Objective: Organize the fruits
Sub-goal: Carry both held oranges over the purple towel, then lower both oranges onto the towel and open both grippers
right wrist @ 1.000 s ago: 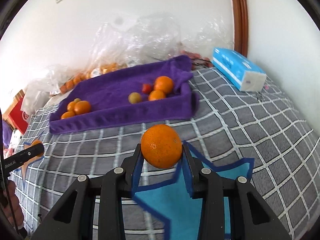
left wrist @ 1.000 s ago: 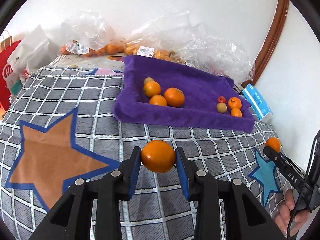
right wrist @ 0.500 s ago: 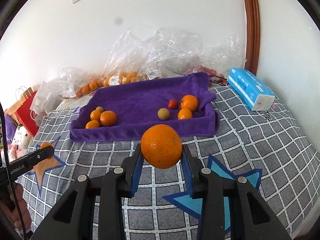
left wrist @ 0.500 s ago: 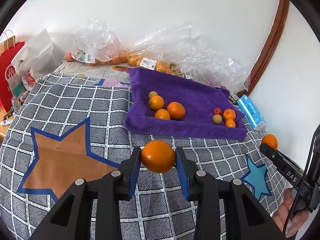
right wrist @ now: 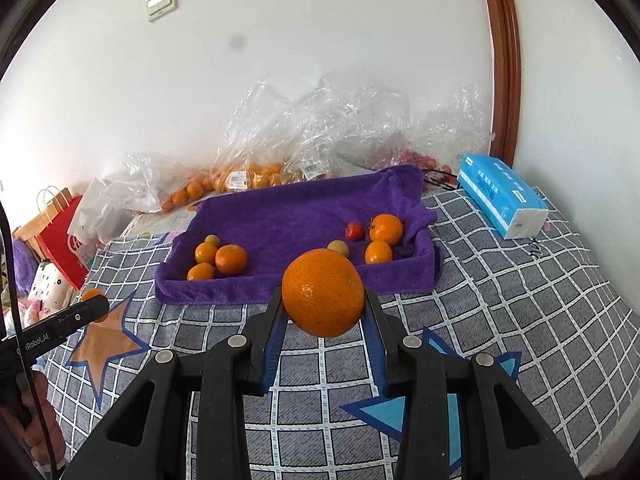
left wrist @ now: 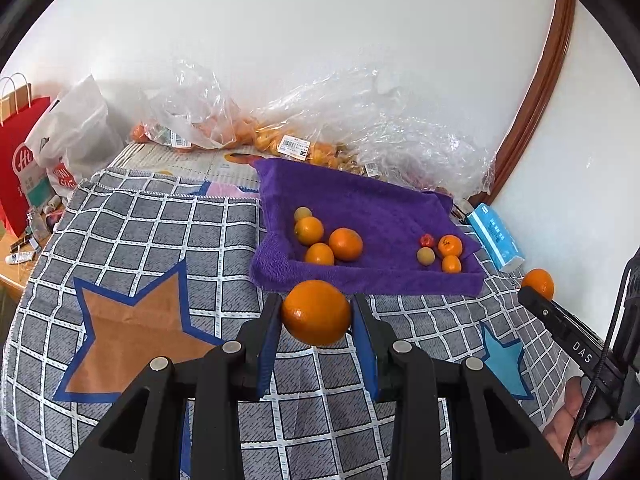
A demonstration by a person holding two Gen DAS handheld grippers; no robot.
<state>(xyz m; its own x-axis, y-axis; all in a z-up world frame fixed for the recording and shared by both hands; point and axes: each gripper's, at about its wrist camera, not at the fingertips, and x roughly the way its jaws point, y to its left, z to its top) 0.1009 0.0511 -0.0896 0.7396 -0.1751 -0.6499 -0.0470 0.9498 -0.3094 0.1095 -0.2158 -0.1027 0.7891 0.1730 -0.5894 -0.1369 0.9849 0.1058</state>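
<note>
Grey grid cloth with brown and blue stars covers the surface. Purple towel tray sits at the far side, long axis left-right, holding two fruit groups: four orange/yellowish ones at left, two oranges, a yellowish fruit and a small red one at right. Clear plastic bags against the wall, some with small oranges and barcode stickers, print unreadable. Red paper bag far left, white "Hi" partly visible. Blue tissue pack right of the tray, text too small.

Left gripper clamped on an orange, held above the cloth just before the tray's near edge. Right gripper clamped on a bigger orange, same spot relative to the tray. Right gripper body reads "DAS", left reads "Robot.AI".
</note>
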